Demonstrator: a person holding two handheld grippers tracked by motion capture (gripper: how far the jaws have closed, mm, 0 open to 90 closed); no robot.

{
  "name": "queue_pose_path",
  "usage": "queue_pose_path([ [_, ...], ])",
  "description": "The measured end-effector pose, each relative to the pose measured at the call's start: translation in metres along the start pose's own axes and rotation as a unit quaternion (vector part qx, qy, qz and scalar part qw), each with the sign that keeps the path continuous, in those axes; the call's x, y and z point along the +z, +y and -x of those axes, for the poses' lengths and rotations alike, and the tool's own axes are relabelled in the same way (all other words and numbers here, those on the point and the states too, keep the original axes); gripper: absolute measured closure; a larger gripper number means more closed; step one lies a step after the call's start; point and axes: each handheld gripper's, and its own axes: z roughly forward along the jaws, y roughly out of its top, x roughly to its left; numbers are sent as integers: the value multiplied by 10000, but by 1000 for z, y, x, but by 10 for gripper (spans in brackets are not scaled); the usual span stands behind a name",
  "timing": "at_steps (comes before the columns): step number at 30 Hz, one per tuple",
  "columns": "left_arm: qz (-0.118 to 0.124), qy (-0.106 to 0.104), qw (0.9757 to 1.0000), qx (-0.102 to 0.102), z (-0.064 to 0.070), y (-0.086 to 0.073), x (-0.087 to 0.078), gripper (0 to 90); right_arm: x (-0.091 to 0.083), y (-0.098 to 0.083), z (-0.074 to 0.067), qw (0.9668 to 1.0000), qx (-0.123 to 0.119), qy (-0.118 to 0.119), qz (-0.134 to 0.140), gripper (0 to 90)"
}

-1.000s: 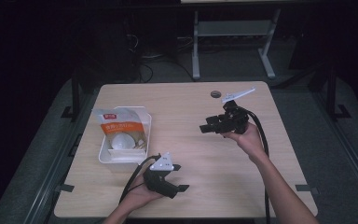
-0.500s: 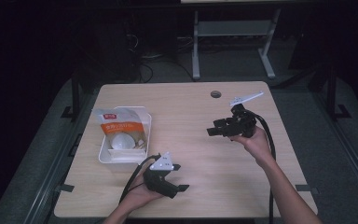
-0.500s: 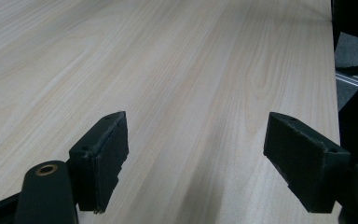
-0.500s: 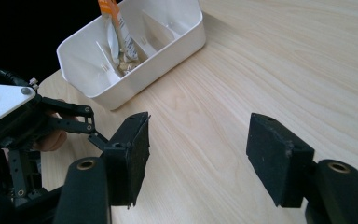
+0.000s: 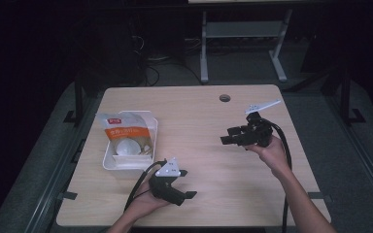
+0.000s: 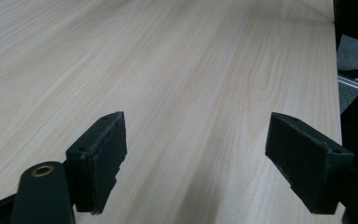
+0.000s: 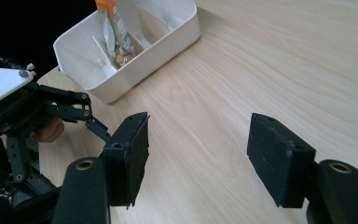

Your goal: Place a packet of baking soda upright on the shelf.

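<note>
A white plastic tub stands on the left part of the wooden table, holding an orange-and-white bag and a pale round object. My left gripper lies low near the table's front edge, right of the tub, open with nothing between its jaws. My right gripper hovers over the right half of the table, pointing left, also open and empty. In the right gripper view the tub and the left gripper sit ahead.
A round cable hole marks the table's far edge. Dark floor and a metal desk frame lie beyond the table. Bare wood spreads between the two grippers.
The right gripper has drifted toward the near right side of the table. The left gripper has stayed in place.
</note>
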Motion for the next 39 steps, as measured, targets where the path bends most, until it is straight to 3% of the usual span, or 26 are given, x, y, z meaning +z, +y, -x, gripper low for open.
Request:
queue_pose_path([
  [39, 29, 51, 10000, -61, -1, 0, -1, 182, -21, -49, 5, 9994, 277, -184, -107, 345],
])
